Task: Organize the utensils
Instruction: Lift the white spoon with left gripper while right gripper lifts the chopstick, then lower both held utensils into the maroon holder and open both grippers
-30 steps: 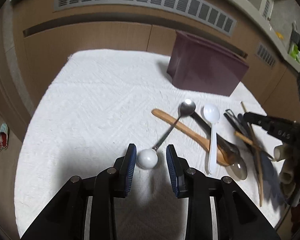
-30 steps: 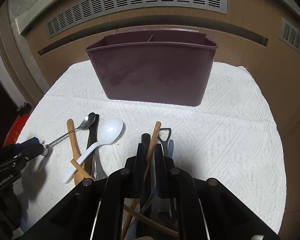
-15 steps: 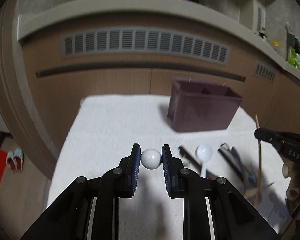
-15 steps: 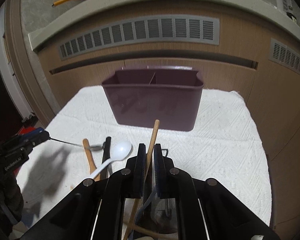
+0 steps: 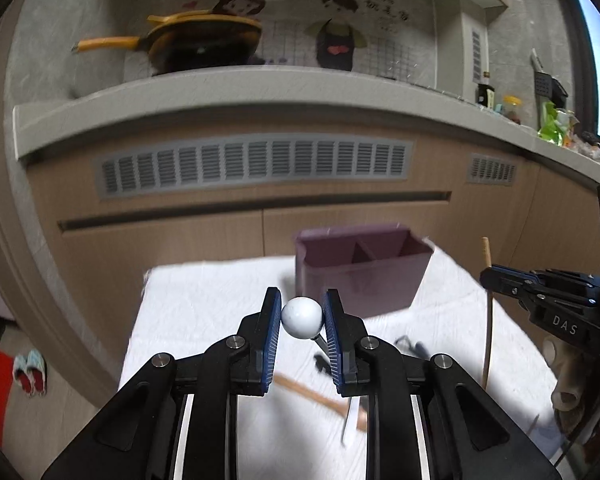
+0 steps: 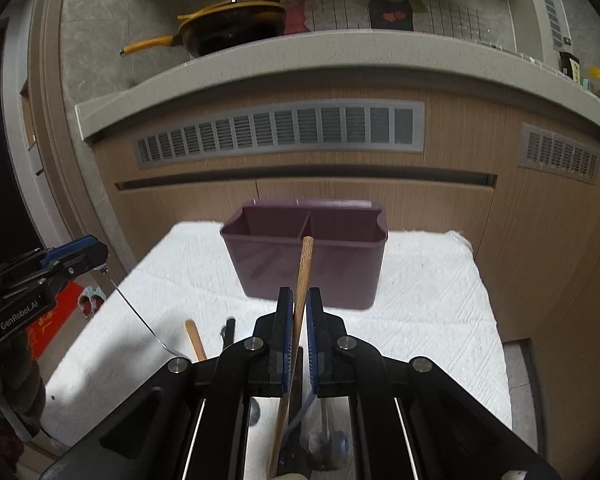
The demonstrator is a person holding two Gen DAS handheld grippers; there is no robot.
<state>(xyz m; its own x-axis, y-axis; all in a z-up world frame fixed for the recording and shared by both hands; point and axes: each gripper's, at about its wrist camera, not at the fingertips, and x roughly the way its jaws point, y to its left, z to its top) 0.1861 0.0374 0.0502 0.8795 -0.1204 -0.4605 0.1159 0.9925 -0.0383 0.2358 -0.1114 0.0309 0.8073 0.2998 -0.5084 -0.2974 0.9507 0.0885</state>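
Note:
My left gripper (image 5: 302, 300) is shut on the white ball end (image 5: 302, 317) of a thin metal spoon. In the right wrist view its shaft (image 6: 132, 308) slants down from that gripper (image 6: 88, 250) toward the cloth. My right gripper (image 6: 300, 294) is shut on a wooden chopstick (image 6: 305, 256), which stands nearly upright in front of the purple divided bin (image 6: 268, 256). The left wrist view shows that bin (image 5: 360, 284) just beyond the ball, with the right gripper (image 5: 488, 278) and its chopstick (image 5: 487, 320) to the right. A wooden spoon (image 5: 308, 392) and a white plastic spoon (image 5: 350, 420) lie below.
A white textured cloth (image 6: 420, 300) covers the table. Wooden cabinets with a grey vent (image 6: 280, 132) rise behind it, under a counter carrying a yellow-handled pan (image 6: 228, 28). More utensils lie under my right gripper, mostly hidden. Slippers (image 5: 30, 372) sit on the floor at left.
The left gripper closed on the spoon's white ball and lifted it off the cloth. The right gripper rose with the chopstick. Both views now look higher, onto the bin's open top.

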